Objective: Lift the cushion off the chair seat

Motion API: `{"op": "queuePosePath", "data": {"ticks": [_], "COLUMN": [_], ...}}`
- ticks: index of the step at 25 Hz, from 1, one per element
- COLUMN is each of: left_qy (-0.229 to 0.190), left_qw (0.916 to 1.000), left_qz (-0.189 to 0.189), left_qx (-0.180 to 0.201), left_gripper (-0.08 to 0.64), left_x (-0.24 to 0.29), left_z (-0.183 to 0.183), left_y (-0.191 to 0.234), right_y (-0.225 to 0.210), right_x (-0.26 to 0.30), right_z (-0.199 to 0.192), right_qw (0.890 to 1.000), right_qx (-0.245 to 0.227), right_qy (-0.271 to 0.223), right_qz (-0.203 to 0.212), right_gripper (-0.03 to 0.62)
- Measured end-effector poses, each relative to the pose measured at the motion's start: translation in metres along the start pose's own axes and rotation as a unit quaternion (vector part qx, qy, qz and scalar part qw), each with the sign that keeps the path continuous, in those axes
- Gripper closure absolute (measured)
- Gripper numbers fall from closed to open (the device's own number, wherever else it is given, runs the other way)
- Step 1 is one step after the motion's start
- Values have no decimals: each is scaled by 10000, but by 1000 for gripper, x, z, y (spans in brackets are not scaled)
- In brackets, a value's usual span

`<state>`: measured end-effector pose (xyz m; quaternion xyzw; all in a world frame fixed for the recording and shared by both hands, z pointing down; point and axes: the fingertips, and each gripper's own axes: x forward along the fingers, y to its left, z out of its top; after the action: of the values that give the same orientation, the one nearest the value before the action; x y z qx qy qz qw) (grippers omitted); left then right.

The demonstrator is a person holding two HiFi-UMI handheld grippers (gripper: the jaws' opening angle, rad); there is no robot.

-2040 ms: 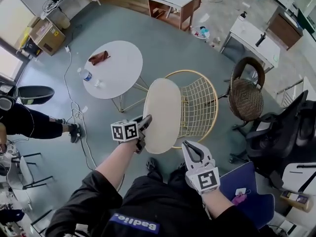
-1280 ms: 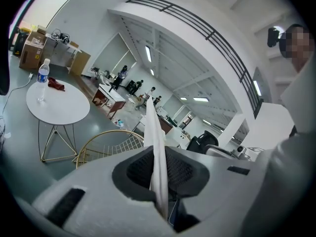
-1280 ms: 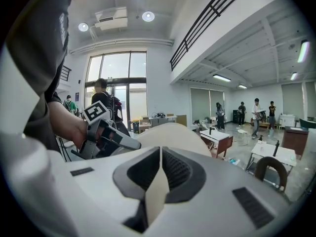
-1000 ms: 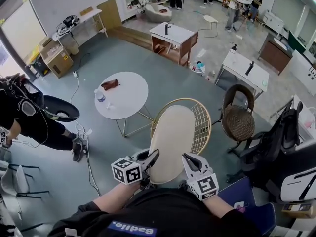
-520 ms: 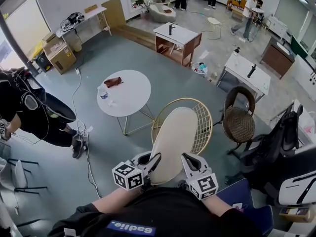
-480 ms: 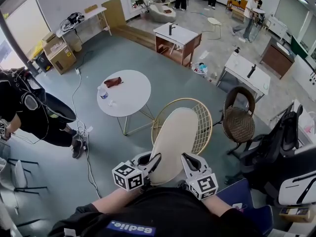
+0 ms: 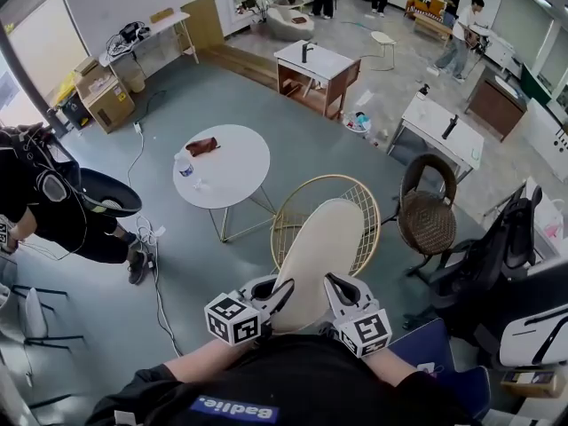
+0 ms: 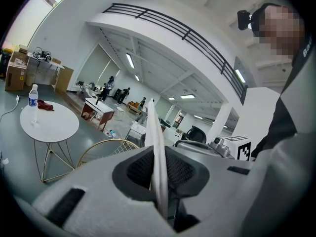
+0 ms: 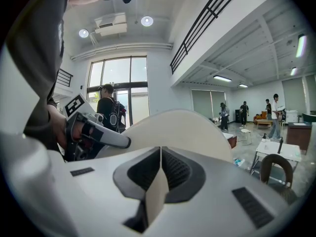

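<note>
The cream round cushion [image 7: 318, 254] is held up in the air, clear of the gold wire chair [image 7: 366, 211] beneath it. My left gripper [image 7: 282, 293] is shut on the cushion's near left edge, and my right gripper [image 7: 330, 284] is shut on its near right edge. In the left gripper view the cushion [image 8: 157, 152] shows edge-on, a thin cream sheet clamped between the jaws. In the right gripper view the cushion [image 9: 175, 130] spreads broadly ahead, its edge pinched between the jaws, with the left gripper [image 9: 124, 142] at its far side.
A white round table [image 7: 224, 167] with a water bottle [image 7: 185, 168] and a brown cloth stands left of the chair. A brown wicker chair [image 7: 428, 211] and black office chairs are at the right. A person [image 7: 44, 202] stands at the left. Desks and people fill the far room.
The cushion and both grippers have come a little closer to my body and the cushion now hangs lower in the head view. Both grips have held.
</note>
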<state>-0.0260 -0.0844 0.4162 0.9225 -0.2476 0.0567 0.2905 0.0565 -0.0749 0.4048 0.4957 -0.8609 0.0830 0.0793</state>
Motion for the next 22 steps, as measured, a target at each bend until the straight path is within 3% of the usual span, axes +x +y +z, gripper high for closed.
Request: {"op": "queuePosePath", "data": {"ticks": [22], "left_qy": [-18], "left_qw": [9999], "left_qz": [58], "left_qx": [-104], "left_gripper": [500], "left_x": [-5], "left_z": [5], "left_y": [7], "right_y": [2], "right_x": [6], "right_z": [2], "right_qw": [10000], "right_qx": [-5], "right_qy": [65], "right_qz": [64], "right_gripper": [558]}}
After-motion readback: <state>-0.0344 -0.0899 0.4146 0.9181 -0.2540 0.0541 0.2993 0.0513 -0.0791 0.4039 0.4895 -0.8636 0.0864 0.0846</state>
